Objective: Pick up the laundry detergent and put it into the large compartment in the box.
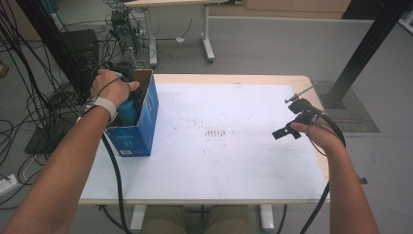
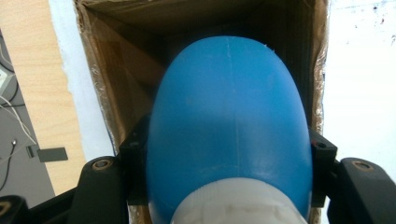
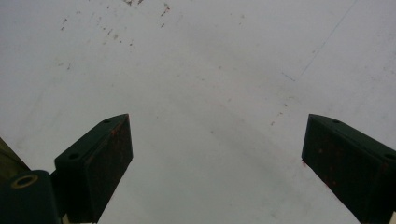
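A blue bottle (image 2: 229, 121) with a white cap (image 2: 236, 203) sits between the jaws of my left gripper (image 2: 229, 151), which is shut on its sides. The bottle (image 1: 128, 111) is partly down inside an open cardboard box (image 1: 141, 131) with blue outer walls, standing at the table's left edge. Brown inner box walls (image 2: 116, 93) surround the bottle. The person's left hand (image 1: 109, 87) covers most of that gripper from above. Over the right side of the white table (image 1: 234, 165), my right gripper (image 1: 290, 118) hovers open, with bare table surface (image 3: 210, 70) between its fingers (image 3: 100, 163).
Faint reddish specks (image 1: 214, 132) mark the table's middle. Cables (image 1: 29, 112) lie tangled on the floor at the left. A black frame post (image 1: 363, 53) stands at the right, and another table's legs (image 1: 207, 39) are behind.
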Motion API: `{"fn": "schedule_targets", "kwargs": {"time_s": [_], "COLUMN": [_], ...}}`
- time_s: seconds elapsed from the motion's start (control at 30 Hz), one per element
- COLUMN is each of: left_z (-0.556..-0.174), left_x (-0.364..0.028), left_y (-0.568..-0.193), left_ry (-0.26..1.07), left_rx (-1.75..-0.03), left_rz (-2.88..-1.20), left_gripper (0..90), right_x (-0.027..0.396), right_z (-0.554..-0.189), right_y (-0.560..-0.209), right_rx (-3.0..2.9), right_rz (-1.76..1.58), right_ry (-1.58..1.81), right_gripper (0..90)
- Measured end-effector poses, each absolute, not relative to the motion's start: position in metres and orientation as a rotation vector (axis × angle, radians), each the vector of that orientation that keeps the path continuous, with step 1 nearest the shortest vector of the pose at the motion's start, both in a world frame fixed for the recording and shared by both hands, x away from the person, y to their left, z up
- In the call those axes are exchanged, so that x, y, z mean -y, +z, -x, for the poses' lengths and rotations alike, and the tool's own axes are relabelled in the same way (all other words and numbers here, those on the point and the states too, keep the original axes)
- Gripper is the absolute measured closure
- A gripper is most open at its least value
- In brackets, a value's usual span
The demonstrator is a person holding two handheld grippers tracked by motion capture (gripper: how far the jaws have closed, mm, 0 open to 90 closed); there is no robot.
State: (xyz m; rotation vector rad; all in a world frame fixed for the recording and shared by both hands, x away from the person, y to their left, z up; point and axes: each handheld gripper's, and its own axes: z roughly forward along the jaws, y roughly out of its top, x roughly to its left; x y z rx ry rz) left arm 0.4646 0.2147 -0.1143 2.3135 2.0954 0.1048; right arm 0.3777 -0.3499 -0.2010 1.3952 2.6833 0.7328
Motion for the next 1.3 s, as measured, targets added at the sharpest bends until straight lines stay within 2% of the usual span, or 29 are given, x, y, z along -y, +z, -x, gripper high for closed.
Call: {"fn": "schedule_targets", "kwargs": {"time_s": [1.3], "left_z": [-0.47], "left_x": [-0.214], "left_y": [-0.144], "left_ry": [0.077], "left_rx": [-2.099], "left_rz": [-2.35], "left_gripper": [37.9], "right_x": [0.352], "right_z": [-0.377], "right_y": [-0.205], "right_rx": [-2.682], "right_rz": [-1.407], "right_ry": [0.728], "right_gripper": [8.4]}}
